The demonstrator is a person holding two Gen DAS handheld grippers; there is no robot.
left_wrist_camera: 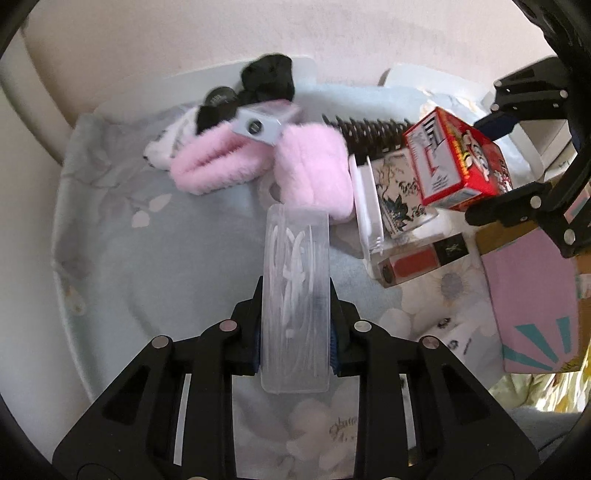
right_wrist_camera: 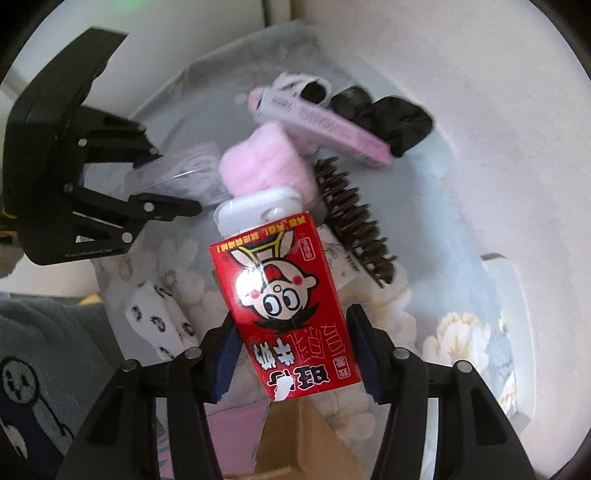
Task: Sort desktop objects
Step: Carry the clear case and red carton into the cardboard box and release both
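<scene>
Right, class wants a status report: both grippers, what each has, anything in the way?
Left gripper shut on clear plastic case. Right gripper around red milk carton, grip not confirmed. Pink fluffy items and black comb crowd the cloth ahead.

A pale blue flowered cloth [left_wrist_camera: 177,258] spreads beneath the jaws, over a white round table [right_wrist_camera: 498,129]. Beyond them rises a plain cream wall [left_wrist_camera: 184,33] (softly daylit).
</scene>
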